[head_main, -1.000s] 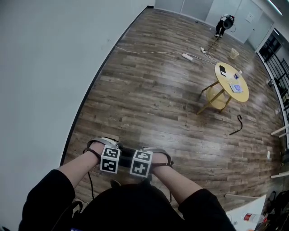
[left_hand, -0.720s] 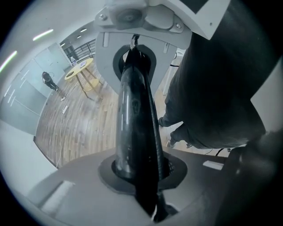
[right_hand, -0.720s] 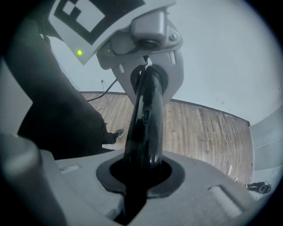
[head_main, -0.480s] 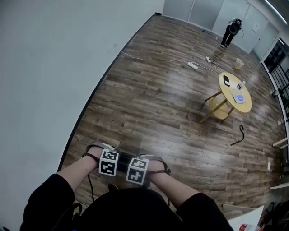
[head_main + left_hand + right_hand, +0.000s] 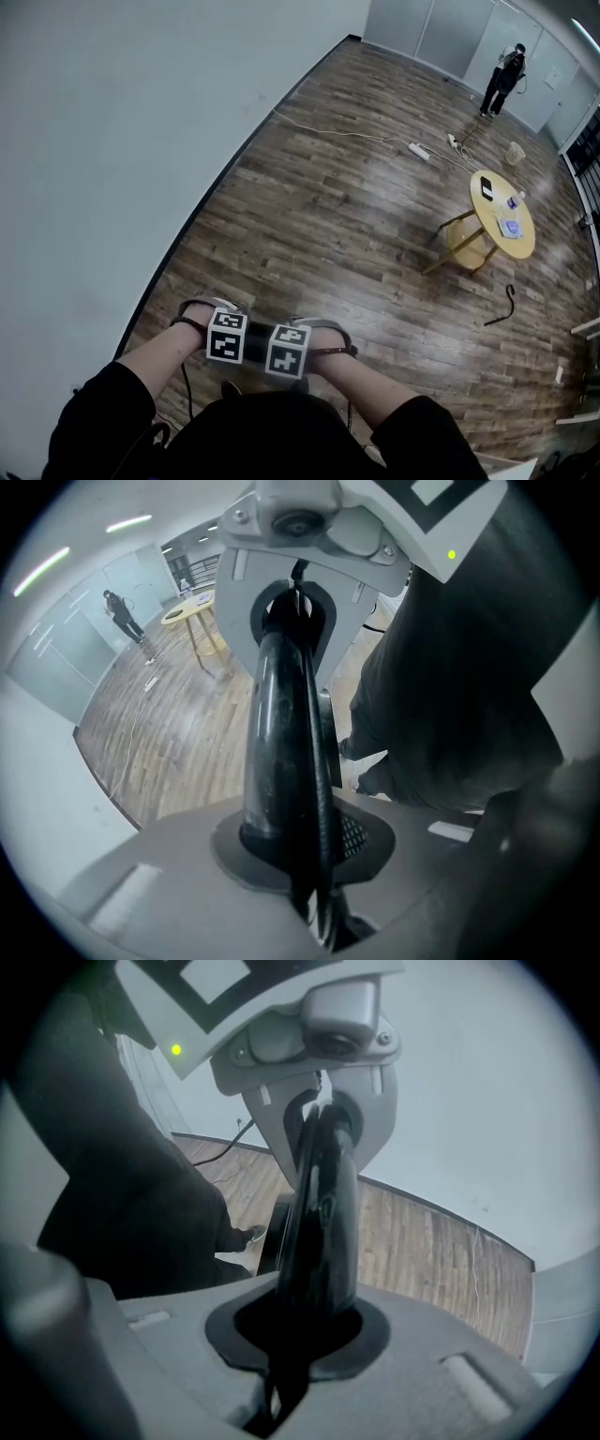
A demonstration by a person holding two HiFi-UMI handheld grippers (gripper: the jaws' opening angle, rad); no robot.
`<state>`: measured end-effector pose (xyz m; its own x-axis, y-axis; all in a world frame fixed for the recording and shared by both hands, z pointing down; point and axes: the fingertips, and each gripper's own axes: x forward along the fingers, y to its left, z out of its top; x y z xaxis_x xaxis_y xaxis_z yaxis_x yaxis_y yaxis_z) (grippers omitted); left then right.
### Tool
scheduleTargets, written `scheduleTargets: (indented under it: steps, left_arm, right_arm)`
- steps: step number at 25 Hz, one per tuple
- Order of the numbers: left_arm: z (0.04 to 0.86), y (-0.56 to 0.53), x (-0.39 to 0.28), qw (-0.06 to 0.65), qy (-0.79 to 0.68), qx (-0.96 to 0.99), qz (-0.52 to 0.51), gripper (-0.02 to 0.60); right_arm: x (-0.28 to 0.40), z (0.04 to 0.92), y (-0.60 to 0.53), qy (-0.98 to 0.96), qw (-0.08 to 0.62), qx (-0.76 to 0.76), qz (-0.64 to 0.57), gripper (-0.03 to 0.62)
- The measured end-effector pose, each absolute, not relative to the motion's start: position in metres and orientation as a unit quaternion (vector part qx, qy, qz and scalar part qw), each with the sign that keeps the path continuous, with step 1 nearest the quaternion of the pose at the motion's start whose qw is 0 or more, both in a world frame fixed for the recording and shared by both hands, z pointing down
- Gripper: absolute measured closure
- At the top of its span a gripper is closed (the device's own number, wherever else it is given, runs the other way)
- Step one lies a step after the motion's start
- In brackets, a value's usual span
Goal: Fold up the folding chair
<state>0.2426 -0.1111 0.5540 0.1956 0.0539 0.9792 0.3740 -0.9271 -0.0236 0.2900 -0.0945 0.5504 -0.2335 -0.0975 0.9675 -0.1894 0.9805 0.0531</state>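
Observation:
The folding chair shows only as a grey plastic panel (image 5: 159,892) (image 5: 469,1363) with a dark oval slot; in the head view my body hides it. My left gripper (image 5: 302,860) points steeply down with its black fingers (image 5: 277,761) together in that slot. Its jaws have just been closing and now pinch the slot's edge, tips hidden. My right gripper (image 5: 302,1335) stands the same way in a like slot, shut on the panel. In the head view the left gripper (image 5: 228,337) and right gripper (image 5: 287,349) sit side by side, close to my body.
A white wall (image 5: 112,141) runs along the left of the wooden floor. A round yellow table (image 5: 506,220) stands far right, with a black cane-like object (image 5: 502,307) on the floor by it. Farther off lie a power strip (image 5: 419,150) with cable, and a person (image 5: 504,80) stands.
The head view has swung, so the table and the far person sit further right in the picture. Both grippers stay side by side in nearly the same place, their marker cubes slightly rolled.

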Motion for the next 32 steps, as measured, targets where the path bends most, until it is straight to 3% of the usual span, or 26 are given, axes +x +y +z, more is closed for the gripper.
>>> scheduleTargets:
  steps: [15, 32]
  left_arm:
    - [0.536, -0.088, 0.188, 0.007, -0.013, -0.774, -0.633, 0.534]
    - [0.533, -0.068, 0.032, -0.093, 0.102, -0.782, -0.608, 0.529]
  right_arm:
    - [0.239, 0.539, -0.091, -0.796, 0.598, -0.059, -0.067, 0.553]
    - [0.08, 0.535, -0.088, -0.759, 0.602, -0.189, -0.159, 0.554]
